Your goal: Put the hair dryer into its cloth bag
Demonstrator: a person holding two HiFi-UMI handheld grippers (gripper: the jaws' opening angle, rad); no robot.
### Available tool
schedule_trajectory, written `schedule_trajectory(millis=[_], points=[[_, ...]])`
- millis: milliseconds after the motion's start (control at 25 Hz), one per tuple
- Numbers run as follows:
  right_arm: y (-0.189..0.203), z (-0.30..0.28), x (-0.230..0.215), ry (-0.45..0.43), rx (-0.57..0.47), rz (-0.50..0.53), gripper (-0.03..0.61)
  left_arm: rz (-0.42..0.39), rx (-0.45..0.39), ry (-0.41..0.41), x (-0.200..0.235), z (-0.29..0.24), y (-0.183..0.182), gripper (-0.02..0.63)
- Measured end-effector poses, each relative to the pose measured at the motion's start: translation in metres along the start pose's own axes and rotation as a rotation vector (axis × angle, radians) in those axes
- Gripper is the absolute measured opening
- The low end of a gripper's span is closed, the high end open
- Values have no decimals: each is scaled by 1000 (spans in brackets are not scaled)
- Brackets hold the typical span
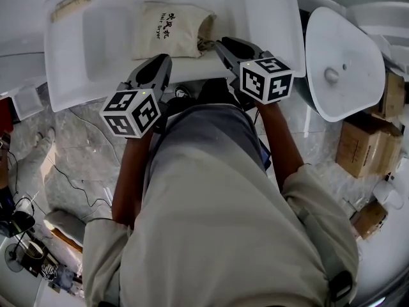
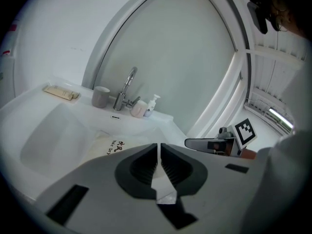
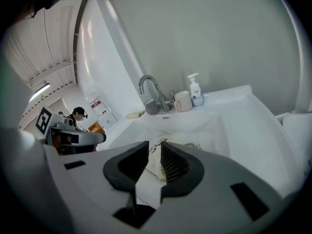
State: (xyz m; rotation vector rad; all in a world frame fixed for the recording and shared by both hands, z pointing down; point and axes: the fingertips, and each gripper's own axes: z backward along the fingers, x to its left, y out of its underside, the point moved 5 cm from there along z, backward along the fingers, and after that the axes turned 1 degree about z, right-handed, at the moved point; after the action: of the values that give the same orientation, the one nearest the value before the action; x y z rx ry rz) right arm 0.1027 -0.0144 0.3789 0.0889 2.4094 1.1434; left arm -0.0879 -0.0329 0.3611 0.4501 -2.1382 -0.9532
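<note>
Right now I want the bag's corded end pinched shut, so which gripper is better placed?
Right. The right gripper sits beside the cloth bag's corded mouth, jaws slightly apart and empty; the left gripper sits by the bag's middle, jaws nearly together.

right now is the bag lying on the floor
No, the bag lies flat in the sink, well above the floor.
</note>
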Motion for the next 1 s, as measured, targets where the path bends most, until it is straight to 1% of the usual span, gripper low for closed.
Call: schedule_trajectory(millis=[160, 280, 400, 600, 680, 880, 1000], points=[[-5, 16, 7, 14, -39, 4, 76, -13, -28, 17, -5, 9, -5, 28], [-9, 27, 13, 24, -65, 15, 71, -33, -65, 31, -10, 18, -12, 18], [-13, 39, 19, 37, -94, 24, 56, -35, -105, 40, -14, 28, -19, 18], [-14, 63, 29, 63, -137, 45, 37, -43, -218, 58, -26, 49, -34, 8], [-14, 72, 33, 76, -161, 65, 29, -48, -226, 55, -27, 51, -35, 8], [-17, 90, 42, 131, -235, 118, 9, -84, -206, 28, -28, 55, -33, 8], [-19, 93, 49, 142, -250, 139, 9, -127, -218, 4, -29, 63, -35, 8]])
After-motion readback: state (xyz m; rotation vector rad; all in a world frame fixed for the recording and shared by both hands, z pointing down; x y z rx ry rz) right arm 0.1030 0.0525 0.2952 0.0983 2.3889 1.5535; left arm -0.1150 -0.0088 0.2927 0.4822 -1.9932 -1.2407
